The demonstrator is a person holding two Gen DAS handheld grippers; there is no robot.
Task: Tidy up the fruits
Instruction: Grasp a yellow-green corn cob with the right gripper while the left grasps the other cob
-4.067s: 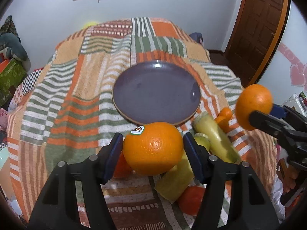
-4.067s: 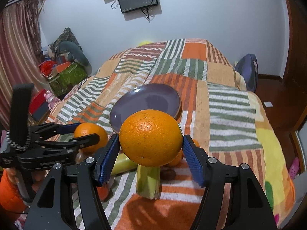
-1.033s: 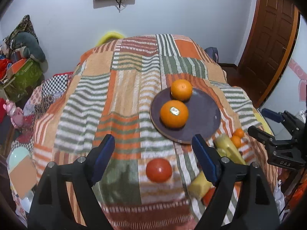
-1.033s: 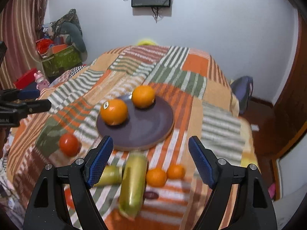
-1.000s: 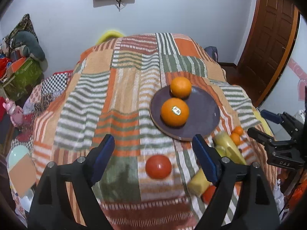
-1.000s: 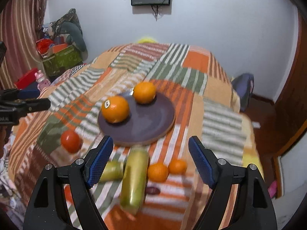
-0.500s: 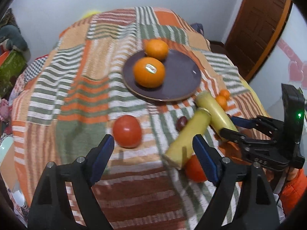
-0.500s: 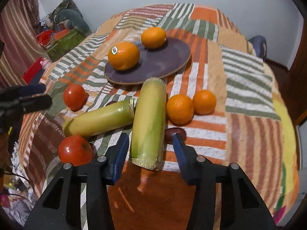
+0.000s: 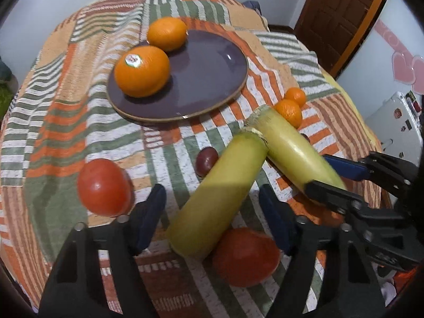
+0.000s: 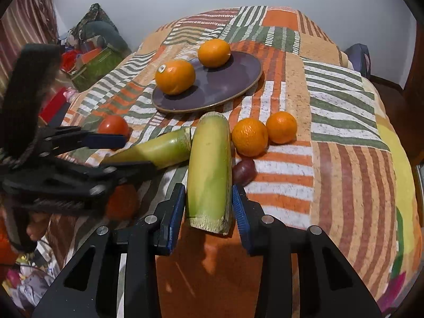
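Observation:
A dark purple plate (image 9: 206, 74) on the striped bedspread holds two oranges (image 9: 141, 71) (image 9: 167, 33). In front of it lie two yellow-green stalks. My left gripper (image 9: 212, 212) straddles the near stalk (image 9: 220, 193); its jaws are closing, with a gap still showing at each pad. My right gripper (image 10: 208, 209) is closing on the other stalk (image 10: 208, 159), both blue pads against its sides as it rests on the bed. Two tomatoes (image 9: 103, 186) (image 9: 245, 257), two small oranges (image 10: 250, 136) (image 10: 281, 127) and a dark round fruit (image 10: 243, 172) lie around them.
The left gripper (image 10: 139, 155) crosses the right wrist view's left side, close to my right one. Boxes and clutter (image 10: 90, 61) sit on the floor left of the bed. A wooden door (image 9: 344, 13) and a white appliance (image 9: 397, 127) stand to the right.
The two oranges went from the grippers onto the plate. Since a second ago both grippers came down over the stalks, and both sets of jaws narrowed, the right one onto its stalk.

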